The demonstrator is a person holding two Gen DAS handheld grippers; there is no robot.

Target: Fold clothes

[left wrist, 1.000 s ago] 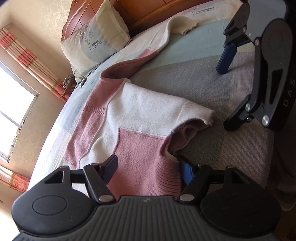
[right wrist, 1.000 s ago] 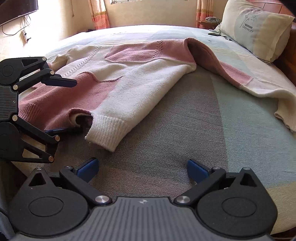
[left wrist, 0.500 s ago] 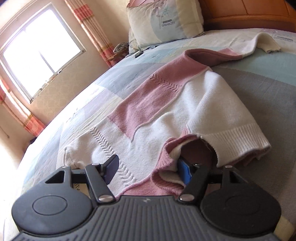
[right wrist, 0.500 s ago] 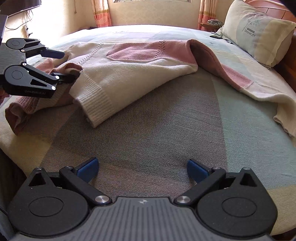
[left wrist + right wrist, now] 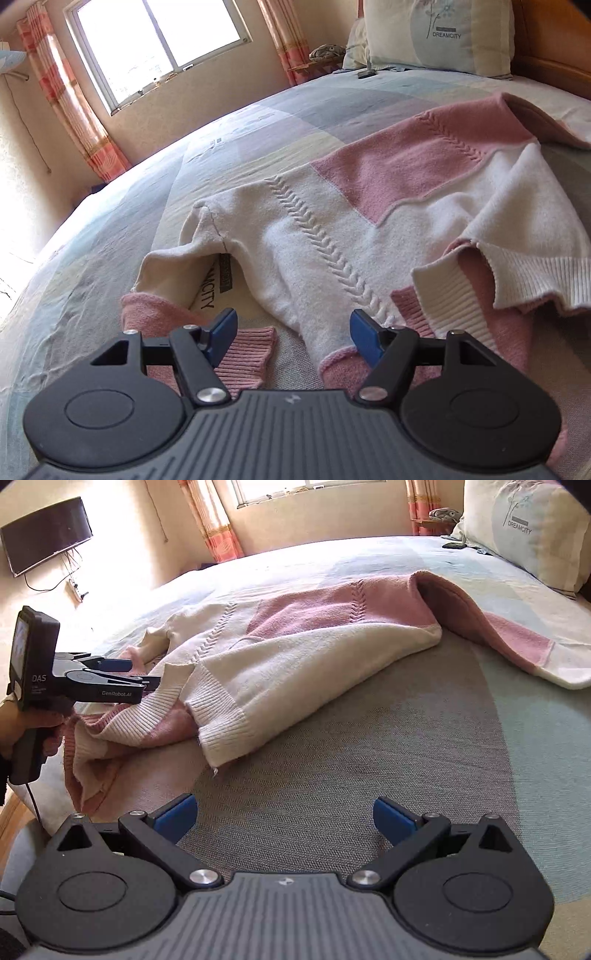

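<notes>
left gripper (image 5: pixel 293 334): fingers apart over the sweater (image 5: pixel 369 206) hem | right gripper (image 5: pixel 282 818): fingers apart above the bed (image 5: pixel 369 760)

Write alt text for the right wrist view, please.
A pink and cream sweater lies rumpled on a bed. The open right gripper hovers over bare bedspread, while the left gripper, also open, reaches the sweater's hem.

- The sweater (image 5: pixel 332 236) is showing soft, fuzzy pink-and-cream knit, ribbed at its hems
- The bedspread (image 5: pixel 369 768) is looking matt, finely woven
- The left gripper (image 5: pixel 291 332) is wearing matt black plastic, shiny metal pins
</notes>
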